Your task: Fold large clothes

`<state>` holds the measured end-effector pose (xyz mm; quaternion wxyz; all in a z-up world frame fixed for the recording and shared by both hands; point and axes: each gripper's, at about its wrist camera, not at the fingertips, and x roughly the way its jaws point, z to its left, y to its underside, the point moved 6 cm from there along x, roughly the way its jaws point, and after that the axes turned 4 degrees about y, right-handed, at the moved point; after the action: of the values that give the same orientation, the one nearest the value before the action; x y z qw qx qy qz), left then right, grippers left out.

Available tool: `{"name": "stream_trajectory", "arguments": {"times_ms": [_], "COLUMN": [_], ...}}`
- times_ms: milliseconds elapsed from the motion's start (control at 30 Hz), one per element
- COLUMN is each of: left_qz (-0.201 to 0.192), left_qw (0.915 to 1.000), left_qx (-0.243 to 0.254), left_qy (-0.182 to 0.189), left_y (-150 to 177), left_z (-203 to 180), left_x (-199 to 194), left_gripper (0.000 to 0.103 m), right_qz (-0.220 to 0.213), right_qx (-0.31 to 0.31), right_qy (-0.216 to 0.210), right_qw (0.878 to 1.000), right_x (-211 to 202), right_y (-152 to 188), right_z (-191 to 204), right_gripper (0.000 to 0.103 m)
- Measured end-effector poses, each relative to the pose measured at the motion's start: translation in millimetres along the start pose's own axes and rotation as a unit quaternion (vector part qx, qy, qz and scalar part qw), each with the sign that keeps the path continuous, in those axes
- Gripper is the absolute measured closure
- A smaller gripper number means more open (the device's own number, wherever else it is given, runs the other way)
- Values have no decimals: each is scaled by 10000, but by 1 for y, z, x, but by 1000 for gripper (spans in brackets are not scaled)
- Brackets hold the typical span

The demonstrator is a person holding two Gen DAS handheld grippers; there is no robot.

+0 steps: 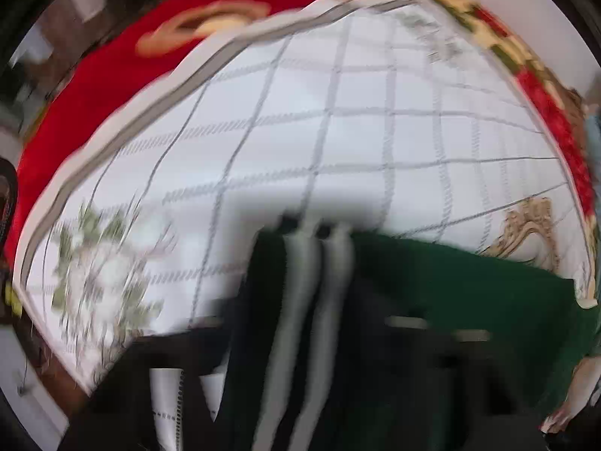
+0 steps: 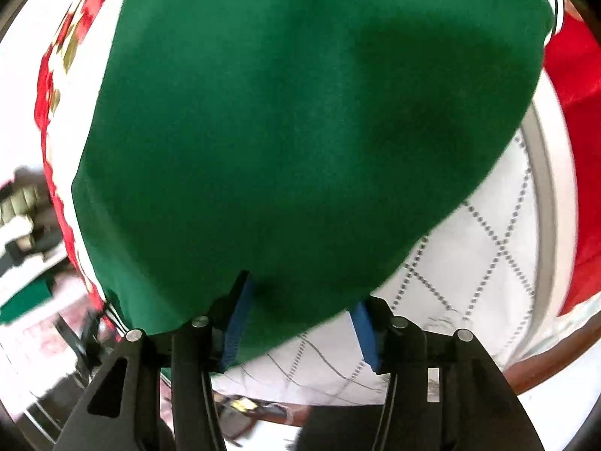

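Observation:
A large green garment [image 2: 293,120] with white and black side stripes [image 1: 300,319] lies over a white quilted cloth with a grey grid [image 1: 338,131]. In the left wrist view the picture is blurred; the green cloth [image 1: 450,293] hangs right in front of the camera and hides my left gripper's fingers. In the right wrist view my right gripper [image 2: 302,319] is open, its blue pads [image 2: 240,323] wide apart, with the garment's near edge draped between and over them.
The white quilted cloth [image 2: 488,248] has a grey border and lies on a red patterned blanket [image 1: 112,67]. A brown table edge [image 2: 544,372] shows at the lower right. A person's hand [image 1: 574,394] is at the right edge of the left wrist view.

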<state>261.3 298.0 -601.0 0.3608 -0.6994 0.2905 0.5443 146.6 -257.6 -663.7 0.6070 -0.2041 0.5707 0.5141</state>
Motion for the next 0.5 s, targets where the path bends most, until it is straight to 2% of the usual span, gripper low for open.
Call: {"name": "stream_trajectory", "arguments": {"times_ms": [33, 67, 200, 267, 367, 433, 500], "left_qz": [-102, -205, -750, -859, -703, -321, -106], "left_qw": [9996, 9993, 9968, 9956, 9969, 9989, 9990], "left_qx": [155, 238, 271, 351, 340, 253, 315], "left_qy": [-199, -206, 71, 109, -82, -229, -287], "left_y": [-4, -6, -18, -25, -38, -40, -39], "left_z": [-4, -8, -21, -27, -23, -10, -8], "left_x": [-4, -10, -56, -67, -37, 6, 28], "left_gripper": [100, 101, 102, 102, 102, 101, 100], "right_qz": [-37, -71, -463, -626, -729, -951, -1200], "right_qx": [-63, -99, -217, -266, -366, -458, -584], "right_qy": [40, 93, 257, 345, 528, 643, 760], "right_qw": [10000, 9999, 9984, 9971, 9953, 9923, 9881], "right_x": [-4, -8, -36, -45, -51, -61, -76], "right_y": [4, 5, 0, -1, -14, -23, -33], "right_z": [0, 3, 4, 2, 2, -3, 1], "right_gripper": [50, 50, 50, 50, 50, 50, 50]}}
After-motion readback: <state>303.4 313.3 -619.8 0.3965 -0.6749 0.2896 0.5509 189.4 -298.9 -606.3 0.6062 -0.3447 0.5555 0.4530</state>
